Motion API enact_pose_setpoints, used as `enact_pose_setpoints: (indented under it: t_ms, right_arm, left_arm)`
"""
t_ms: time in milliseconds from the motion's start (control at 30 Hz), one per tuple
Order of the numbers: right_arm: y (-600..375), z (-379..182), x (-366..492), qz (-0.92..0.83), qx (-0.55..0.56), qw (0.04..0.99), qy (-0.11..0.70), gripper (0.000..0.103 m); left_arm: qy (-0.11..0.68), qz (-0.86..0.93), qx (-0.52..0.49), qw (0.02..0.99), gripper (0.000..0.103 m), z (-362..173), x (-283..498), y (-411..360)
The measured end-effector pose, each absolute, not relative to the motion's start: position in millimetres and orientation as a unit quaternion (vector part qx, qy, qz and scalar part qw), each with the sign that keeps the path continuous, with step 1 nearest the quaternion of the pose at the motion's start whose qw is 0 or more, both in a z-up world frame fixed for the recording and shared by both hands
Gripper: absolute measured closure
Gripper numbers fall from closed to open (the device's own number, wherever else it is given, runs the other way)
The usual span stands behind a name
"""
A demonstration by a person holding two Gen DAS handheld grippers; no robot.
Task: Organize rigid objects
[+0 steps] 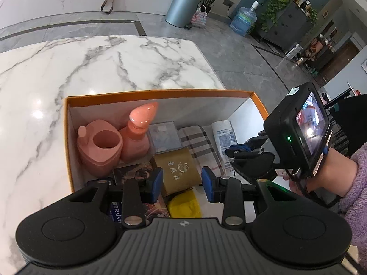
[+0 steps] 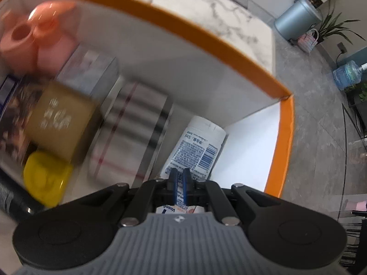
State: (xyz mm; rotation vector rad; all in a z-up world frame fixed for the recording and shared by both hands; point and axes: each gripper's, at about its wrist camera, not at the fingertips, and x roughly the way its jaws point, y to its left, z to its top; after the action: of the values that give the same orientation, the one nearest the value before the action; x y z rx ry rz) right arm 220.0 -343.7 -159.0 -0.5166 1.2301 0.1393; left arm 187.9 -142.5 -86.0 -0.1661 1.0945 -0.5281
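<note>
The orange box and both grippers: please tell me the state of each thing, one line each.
orange box: open, no lid, standing on the marble table.
white tube: lying flat in the box, pinched at its near end.
right gripper: shut on the white tube.
left gripper: open, holding nothing, above the box.
pink jug: upright, mouth open.
pink bottle: upright, capped.

— White marble table (image 1: 45,91), veined grey. Orange-rimmed box (image 1: 160,94), white inside.

— At far left in it, salmon-pink bottles (image 1: 101,146). Nearer, a gold case (image 1: 179,171) with pale lettering and a yellow lid (image 1: 184,206).

— Right of those, beige check cloth (image 1: 199,142), dark and red stripes. At far right, white tube (image 2: 199,146), blue print, barcode.

— Blue pads (image 1: 158,181) on black fingers.
</note>
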Motion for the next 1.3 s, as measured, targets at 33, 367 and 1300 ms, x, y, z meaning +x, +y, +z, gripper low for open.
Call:
enact_pose_setpoints:
  t_ms: [33,367,1300]
  right_arm:
    - [-343,-159,222,0.062,-0.237,0.785,0.569,0.100]
    - [-323,-117,197,0.058,-0.178,0.813,0.552,0.098]
    - [-300,10,15,-0.004,0.022,0.957,0.291,0.013]
  left_arm:
    - [0.513,-0.247,-0.078,0.818,0.061,-86,188,-141]
    - [0.480,-0.249,-0.056,0.839,0.061,-60,170,-135]
    - [0.239,-0.122,0.032,0.963,0.012,31,53,-111]
